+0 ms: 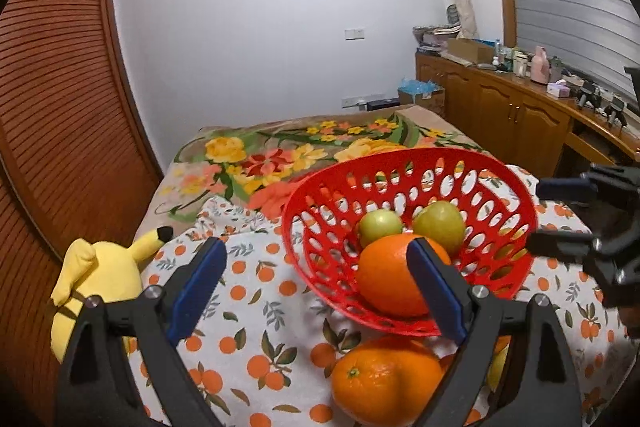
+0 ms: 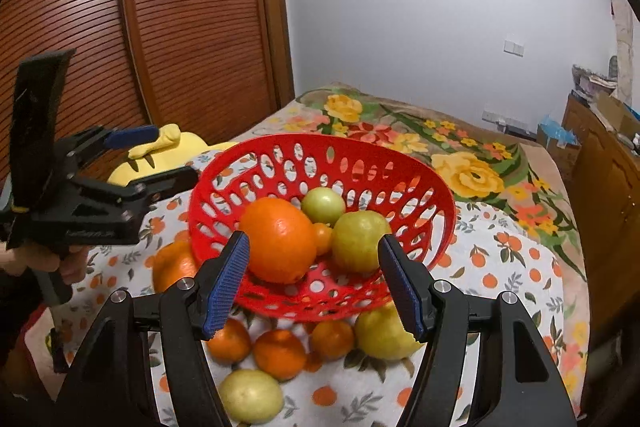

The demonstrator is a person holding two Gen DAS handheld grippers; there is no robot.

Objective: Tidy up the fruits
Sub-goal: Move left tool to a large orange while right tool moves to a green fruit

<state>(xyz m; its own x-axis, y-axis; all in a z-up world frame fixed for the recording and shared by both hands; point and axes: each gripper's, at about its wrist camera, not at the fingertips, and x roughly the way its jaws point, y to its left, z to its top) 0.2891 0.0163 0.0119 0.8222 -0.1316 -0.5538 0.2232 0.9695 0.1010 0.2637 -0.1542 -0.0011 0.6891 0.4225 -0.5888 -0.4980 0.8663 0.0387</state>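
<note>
Bed surface, under an orange-print cloth (image 2: 500, 267), carries the red basket (image 2: 400, 151) toward its middle, holding a large orange (image 2: 278, 239) and green fruits. More fruit lies loose against its near rim. Left gripper (image 1: 316, 283) and right gripper (image 2: 314, 281) hover released, grasping nothing.

My left gripper (image 1: 316, 287) has bare cloth (image 1: 256, 307) between its wide-spread jaws, so that lane is free up to the red basket (image 1: 400, 163). A big orange (image 1: 384, 379) lies just beside its right finger, hard against the basket's near rim. The yellow plush toy (image 1: 100, 275) blocks the left edge. My right gripper (image 2: 314, 283) hangs over the basket's near rim, jaws apart with nothing between them; under it, loose oranges (image 2: 280, 353) and pale green fruit (image 2: 250, 395) crowd the cloth. The basket's far half is bare; the near half holds an orange (image 2: 278, 239) and green fruit (image 2: 360, 241).
</note>
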